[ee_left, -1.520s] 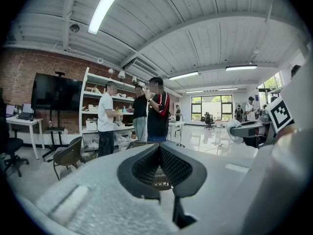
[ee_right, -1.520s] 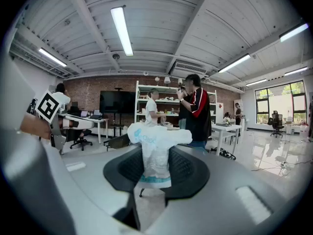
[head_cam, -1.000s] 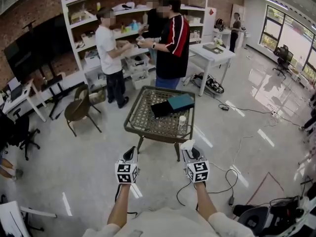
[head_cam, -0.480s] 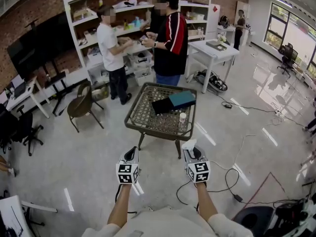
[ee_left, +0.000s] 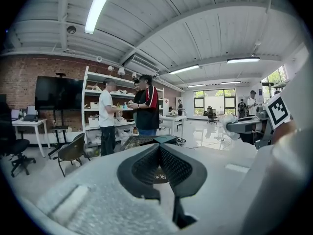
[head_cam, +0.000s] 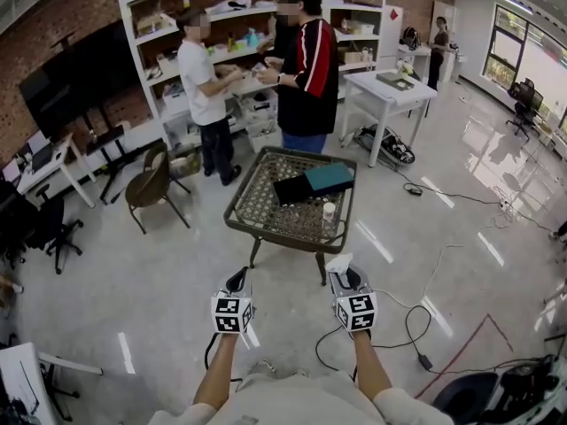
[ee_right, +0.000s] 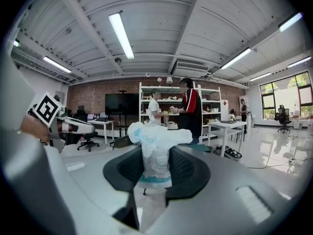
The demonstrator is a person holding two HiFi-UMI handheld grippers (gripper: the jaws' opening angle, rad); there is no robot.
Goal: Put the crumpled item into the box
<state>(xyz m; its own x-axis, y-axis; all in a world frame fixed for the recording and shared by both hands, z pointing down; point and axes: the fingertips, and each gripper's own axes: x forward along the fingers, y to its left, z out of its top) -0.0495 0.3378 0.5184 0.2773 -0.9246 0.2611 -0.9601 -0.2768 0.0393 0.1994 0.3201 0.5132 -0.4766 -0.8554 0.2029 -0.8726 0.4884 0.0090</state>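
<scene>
Glossy floor [head_cam: 133, 264], metal lattice table [head_cam: 257, 204]

A workshop-lab: brick wall [head_cam: 80, 7], stocked shelving [head_cam: 151, 56], white desks [head_cam: 390, 91], loose floor cables [head_cam: 443, 195].

Brick wall [head_cam: 84, 11] at the back, white shelves [head_cam: 155, 27] and a black screen [head_cam: 62, 82] against it. Glossy pale floor [head_cam: 115, 273] with loose cables [head_cam: 440, 268], a lattice-top table [head_cam: 257, 204], a brown chair [head_cam: 146, 189], a white table [head_cam: 390, 91]. Windows [head_cam: 514, 29] at right, strip lights [ee_right: 122, 35] overhead.

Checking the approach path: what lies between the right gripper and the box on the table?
Head view: bare floor, then the table's near rim and a small white container.
</scene>
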